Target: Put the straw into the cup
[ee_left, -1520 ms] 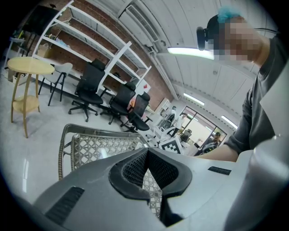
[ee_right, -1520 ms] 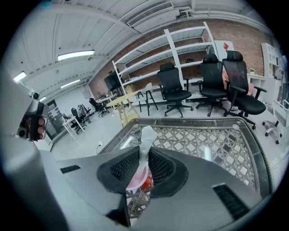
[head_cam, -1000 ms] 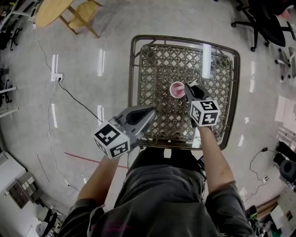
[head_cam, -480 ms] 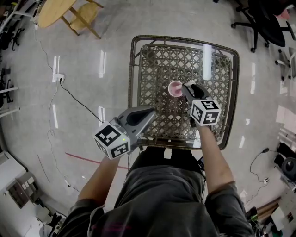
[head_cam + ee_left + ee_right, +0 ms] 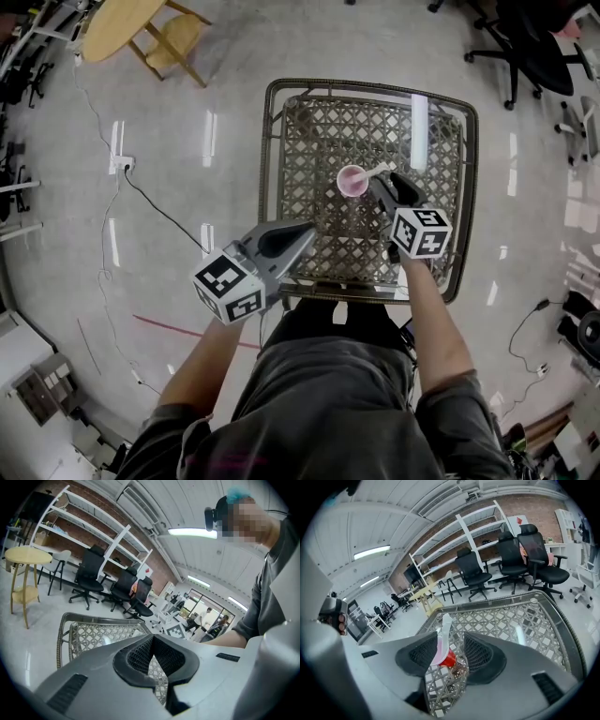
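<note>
Jaws of the right gripper (image 5: 450, 641) stand apart, holding nothing, near the cup (image 5: 352, 180) on the wicker table (image 5: 309, 141). The straw (image 5: 379, 171) sits in the cup, leaning over its rim. The left gripper (image 5: 152, 641) is closed, empty. Backing straight away, clear of the straw, looks safest; the cup could tip.

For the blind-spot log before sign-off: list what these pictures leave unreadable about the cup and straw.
- Straw lower end: inside the cup, hidden by its wall in the right gripper view; too small in the head view.
- Cup's left side: covered by a pad of the open right gripper in that view.
- Cup contents: too small in the head view.
- Left gripper view: the shut left gripper blocks much of the table; cup and straw unseen.
</note>
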`<state>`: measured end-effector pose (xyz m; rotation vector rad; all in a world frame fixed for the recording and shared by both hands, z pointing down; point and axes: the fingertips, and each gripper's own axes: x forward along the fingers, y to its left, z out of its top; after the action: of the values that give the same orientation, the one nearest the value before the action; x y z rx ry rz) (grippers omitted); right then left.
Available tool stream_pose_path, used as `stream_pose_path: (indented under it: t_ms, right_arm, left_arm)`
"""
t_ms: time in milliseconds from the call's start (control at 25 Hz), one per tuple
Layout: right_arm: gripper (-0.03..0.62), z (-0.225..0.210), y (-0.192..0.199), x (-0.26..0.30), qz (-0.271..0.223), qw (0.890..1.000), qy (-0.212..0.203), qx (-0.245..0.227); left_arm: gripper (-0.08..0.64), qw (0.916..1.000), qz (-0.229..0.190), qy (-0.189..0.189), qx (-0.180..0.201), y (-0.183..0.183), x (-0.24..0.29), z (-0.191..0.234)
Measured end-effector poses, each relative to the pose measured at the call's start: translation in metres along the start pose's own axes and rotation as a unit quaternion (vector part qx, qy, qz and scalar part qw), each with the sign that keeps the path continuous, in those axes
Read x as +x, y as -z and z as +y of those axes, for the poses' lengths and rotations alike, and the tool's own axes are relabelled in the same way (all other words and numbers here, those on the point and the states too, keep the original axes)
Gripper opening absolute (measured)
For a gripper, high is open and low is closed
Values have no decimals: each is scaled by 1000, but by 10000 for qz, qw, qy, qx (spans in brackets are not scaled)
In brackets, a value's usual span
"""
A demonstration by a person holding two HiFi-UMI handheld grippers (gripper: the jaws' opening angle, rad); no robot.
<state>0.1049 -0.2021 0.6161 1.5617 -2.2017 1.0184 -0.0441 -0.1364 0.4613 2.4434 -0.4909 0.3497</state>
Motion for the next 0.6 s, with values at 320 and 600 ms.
stream_pose_path:
  t_ms: [320,600]
  right_arm:
    - [137,6,-27,-42,-365,9993,-59,19]
    - [130,36,-54,-84,-761,9966,-313,-84]
  left_arm:
    - [9,9998,-58,36,171,-10,-1,-14]
    - [9,9994,-119,35,334,-17,-5,-24]
